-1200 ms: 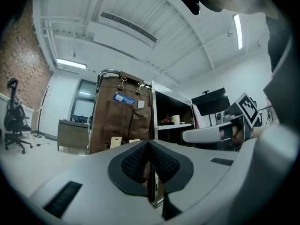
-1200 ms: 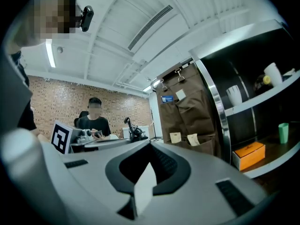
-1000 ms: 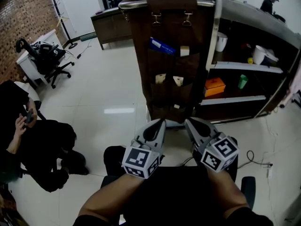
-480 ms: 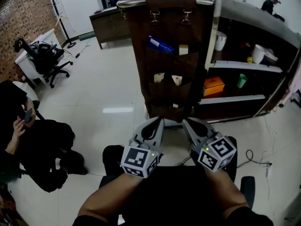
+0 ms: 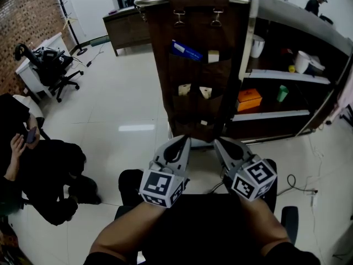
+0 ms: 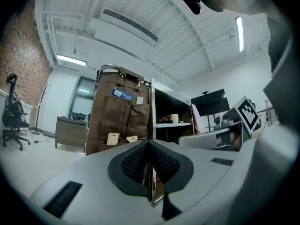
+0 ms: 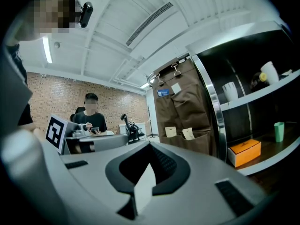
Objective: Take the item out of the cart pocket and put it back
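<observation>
Left gripper (image 5: 184, 142) closed tight and empty, right gripper (image 5: 219, 143) likewise closed on nothing, both held level short of brown pocket organizer (image 5: 193, 76), blue item (image 5: 186, 51) lodged in top pocket.

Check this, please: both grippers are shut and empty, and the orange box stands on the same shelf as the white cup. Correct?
No. The head view shows the orange box one shelf lower than the white cup, on the shelf with the green cup. The left gripper and right gripper are indeed shut and empty.
</observation>
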Tool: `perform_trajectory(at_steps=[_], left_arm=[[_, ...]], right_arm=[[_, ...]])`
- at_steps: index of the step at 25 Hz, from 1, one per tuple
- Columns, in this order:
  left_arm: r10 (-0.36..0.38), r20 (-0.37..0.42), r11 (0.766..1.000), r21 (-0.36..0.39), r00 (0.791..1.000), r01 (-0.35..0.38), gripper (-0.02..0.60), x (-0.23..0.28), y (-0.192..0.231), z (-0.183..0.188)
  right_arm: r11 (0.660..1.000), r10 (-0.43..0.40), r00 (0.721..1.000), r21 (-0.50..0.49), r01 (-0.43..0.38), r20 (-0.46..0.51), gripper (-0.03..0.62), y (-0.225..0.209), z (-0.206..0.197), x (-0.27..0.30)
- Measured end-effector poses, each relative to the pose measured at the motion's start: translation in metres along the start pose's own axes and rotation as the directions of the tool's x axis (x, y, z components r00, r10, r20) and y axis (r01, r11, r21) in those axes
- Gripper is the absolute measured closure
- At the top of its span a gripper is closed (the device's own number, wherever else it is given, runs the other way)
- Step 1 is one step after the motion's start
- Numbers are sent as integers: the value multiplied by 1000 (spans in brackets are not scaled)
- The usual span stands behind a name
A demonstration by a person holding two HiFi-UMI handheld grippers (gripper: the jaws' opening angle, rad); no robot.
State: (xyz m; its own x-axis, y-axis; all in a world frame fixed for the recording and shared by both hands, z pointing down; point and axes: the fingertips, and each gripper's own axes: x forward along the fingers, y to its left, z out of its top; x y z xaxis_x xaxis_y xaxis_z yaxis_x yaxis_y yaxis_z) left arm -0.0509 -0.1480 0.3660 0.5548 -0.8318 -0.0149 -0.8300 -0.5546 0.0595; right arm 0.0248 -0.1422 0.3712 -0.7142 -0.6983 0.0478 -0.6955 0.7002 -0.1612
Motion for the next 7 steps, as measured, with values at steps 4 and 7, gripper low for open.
perform_trajectory(at_steps=[4,7], left_arm=[[0,-5,1000,-1,1000,0,578,0,-1,0],[0,-3,1000,-2,1000,0,578,0,-1,-1]], right_arm=[[1000,-3,1000,-3,3,0,591,-1,0,0],[1000,-1,1000,-9,1,-1,591,0,1,0]])
